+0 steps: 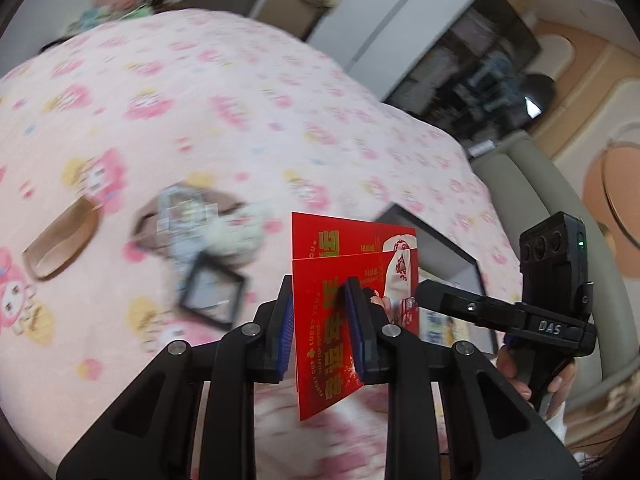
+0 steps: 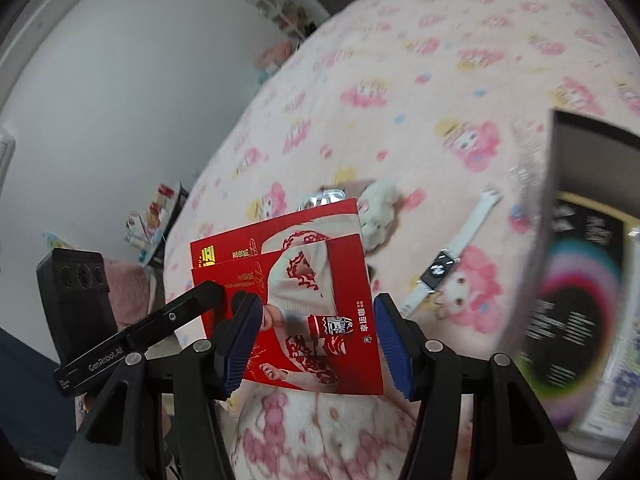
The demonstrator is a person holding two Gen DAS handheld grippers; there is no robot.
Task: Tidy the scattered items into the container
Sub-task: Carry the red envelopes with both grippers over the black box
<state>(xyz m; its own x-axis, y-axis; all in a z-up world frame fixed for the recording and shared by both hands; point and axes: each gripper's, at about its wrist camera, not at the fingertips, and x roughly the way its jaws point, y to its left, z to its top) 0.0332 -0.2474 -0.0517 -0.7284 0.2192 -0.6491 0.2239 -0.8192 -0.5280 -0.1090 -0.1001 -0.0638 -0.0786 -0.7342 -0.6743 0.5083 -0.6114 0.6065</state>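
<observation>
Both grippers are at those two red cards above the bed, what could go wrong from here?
The two red cards sit fanned, not squared, so one may slide out of the jaws of the left gripper. The right gripper brackets the same cards; if the hands drift apart, the cards could bend or drop onto the blanket.

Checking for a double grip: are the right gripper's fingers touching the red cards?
Cannot tell. In the right wrist view the red cards lie between the right gripper's blue fingers; no clear contact or gap shows.
</observation>
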